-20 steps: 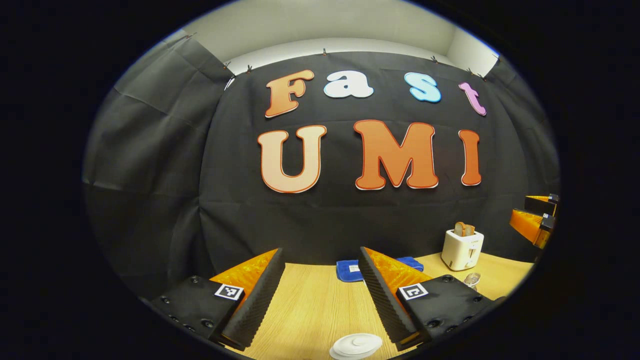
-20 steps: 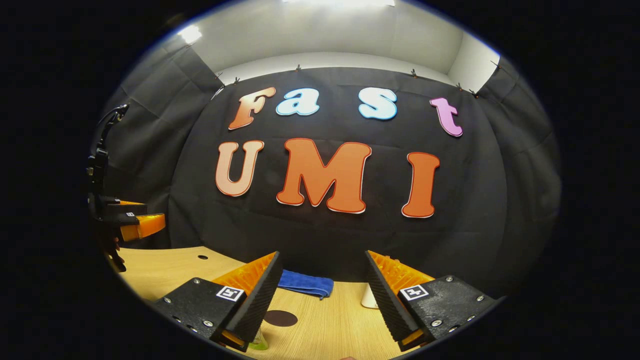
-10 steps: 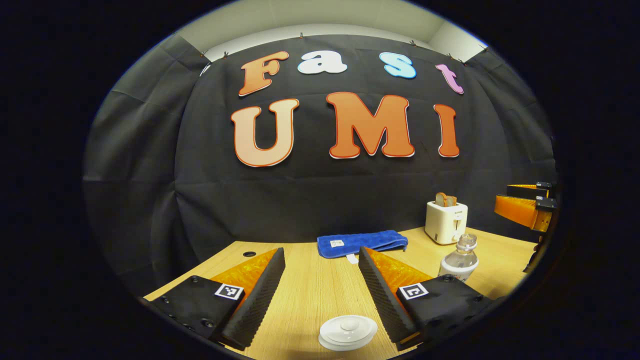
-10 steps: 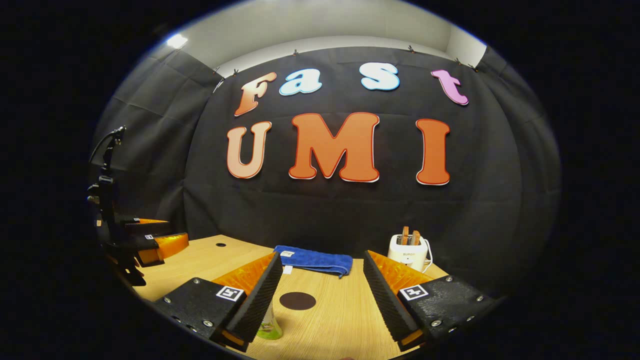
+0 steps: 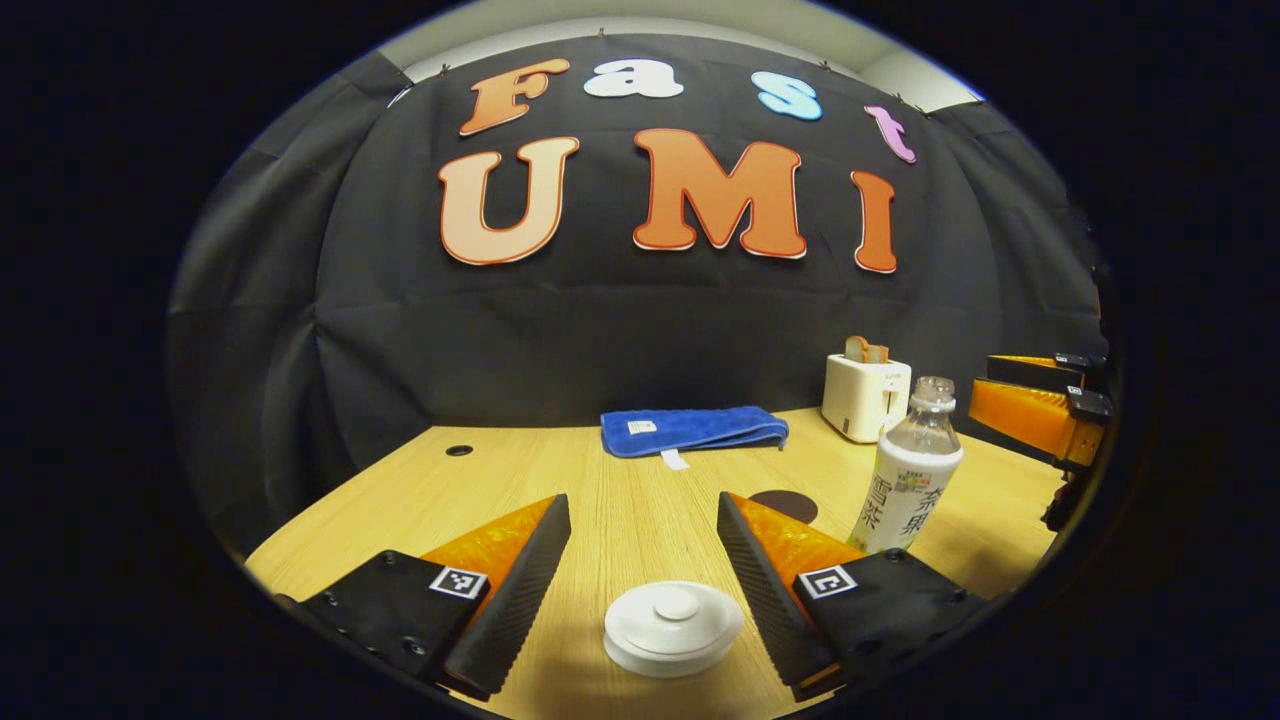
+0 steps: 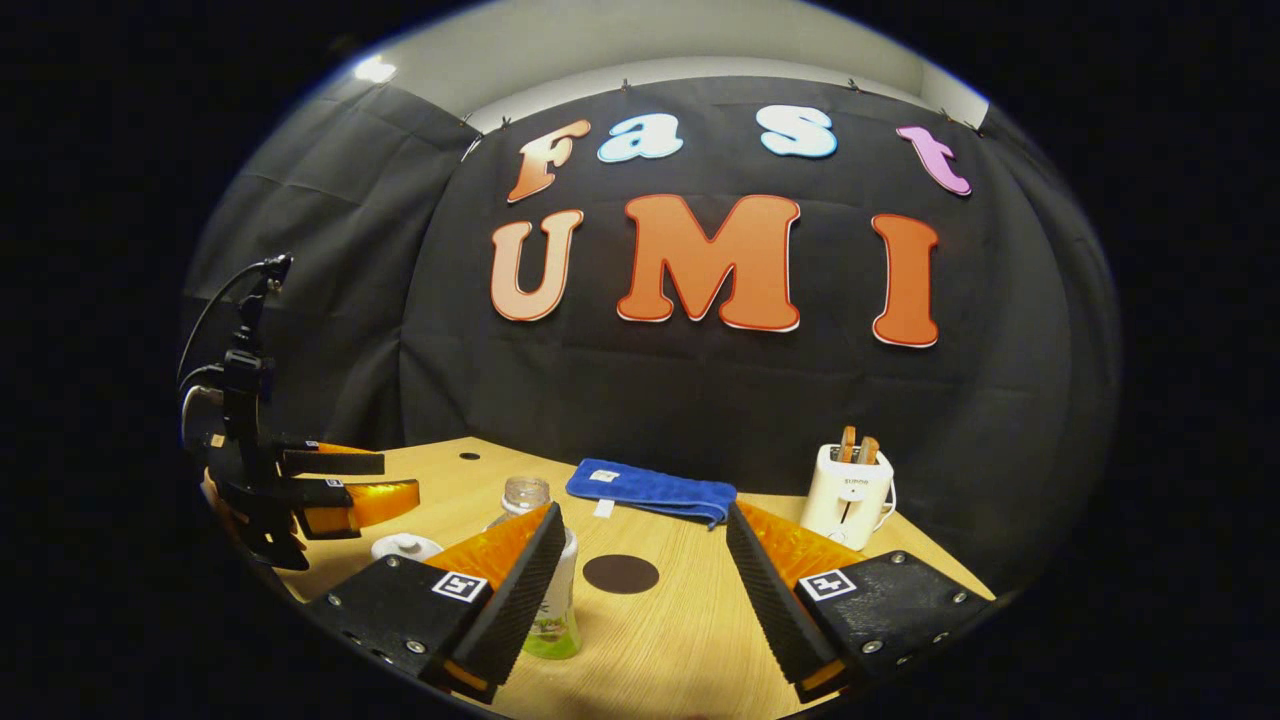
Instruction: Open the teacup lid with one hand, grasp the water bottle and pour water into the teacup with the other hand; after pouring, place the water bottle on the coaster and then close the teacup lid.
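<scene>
Left gripper [image 5: 640, 570] and right gripper [image 6: 640, 580]: translucent orange wedge fingers [image 5: 500, 540] faced with black ribbed pads, mounted on black blocks bearing screws and square black-and-white markers; a black cable [image 6: 215, 300] arcs above the left gripper's body.

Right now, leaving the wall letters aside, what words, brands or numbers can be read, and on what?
No text reads clearly.
On the bottle: printed label characters, too warped to read reliably.
On the toaster: a small front mark, too blurred.
On the towel: a white tag, too small.
On the left gripper and right gripper: square coded markers, no words.
</scene>
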The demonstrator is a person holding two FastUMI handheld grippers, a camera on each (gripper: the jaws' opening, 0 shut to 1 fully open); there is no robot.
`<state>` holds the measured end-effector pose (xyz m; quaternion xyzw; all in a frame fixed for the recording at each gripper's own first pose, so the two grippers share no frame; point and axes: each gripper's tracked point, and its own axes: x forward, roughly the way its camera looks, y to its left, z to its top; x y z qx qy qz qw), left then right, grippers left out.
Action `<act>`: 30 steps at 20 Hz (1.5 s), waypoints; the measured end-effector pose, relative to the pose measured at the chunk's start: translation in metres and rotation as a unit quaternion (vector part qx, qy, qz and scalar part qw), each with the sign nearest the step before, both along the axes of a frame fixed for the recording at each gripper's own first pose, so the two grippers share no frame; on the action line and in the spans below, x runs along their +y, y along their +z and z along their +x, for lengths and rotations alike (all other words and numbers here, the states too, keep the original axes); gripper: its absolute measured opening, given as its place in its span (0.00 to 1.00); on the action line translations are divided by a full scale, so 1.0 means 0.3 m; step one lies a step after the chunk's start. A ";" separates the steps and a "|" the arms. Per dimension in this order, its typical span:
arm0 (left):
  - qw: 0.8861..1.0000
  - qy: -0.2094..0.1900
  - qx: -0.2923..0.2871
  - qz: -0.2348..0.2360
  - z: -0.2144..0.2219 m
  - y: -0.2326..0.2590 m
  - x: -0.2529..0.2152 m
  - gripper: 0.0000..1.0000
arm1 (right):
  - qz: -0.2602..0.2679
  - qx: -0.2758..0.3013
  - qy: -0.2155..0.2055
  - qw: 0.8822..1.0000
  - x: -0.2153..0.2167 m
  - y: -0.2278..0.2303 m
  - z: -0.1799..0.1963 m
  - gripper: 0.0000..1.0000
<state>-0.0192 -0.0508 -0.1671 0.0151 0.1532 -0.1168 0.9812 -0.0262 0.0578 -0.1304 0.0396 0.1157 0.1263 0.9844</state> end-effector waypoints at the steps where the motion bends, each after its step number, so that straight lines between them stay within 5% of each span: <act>1: 1.000 -0.004 0.006 0.000 -0.004 -0.018 -0.006 0.97 | 0.006 0.002 0.009 1.000 0.015 -0.007 -0.013 0.97; 7: 0.998 -0.036 0.040 0.017 -0.037 -0.139 -0.054 0.82 | 0.032 0.022 0.052 0.998 0.059 -0.062 -0.057 0.98; 10: 0.997 -0.045 0.054 0.028 -0.052 -0.179 -0.073 0.82 | 0.026 0.025 0.070 0.997 0.095 -0.080 -0.084 0.98; 12: 0.996 -0.045 0.060 0.040 -0.056 -0.200 -0.073 0.66 | 0.025 0.025 0.079 0.996 0.110 -0.087 -0.084 0.98; 14: 0.996 -0.045 0.060 0.044 -0.054 -0.207 -0.070 0.64 | 0.023 0.027 0.081 0.996 0.114 -0.094 -0.084 0.98; 19: 0.997 -0.035 0.056 0.049 -0.051 -0.198 -0.057 0.34 | 0.021 0.030 0.085 0.996 0.118 -0.100 -0.088 0.98; 30: 0.999 -0.006 0.012 0.045 -0.028 -0.101 0.022 0.34 | -0.002 0.070 0.107 0.992 0.215 -0.239 -0.079 0.98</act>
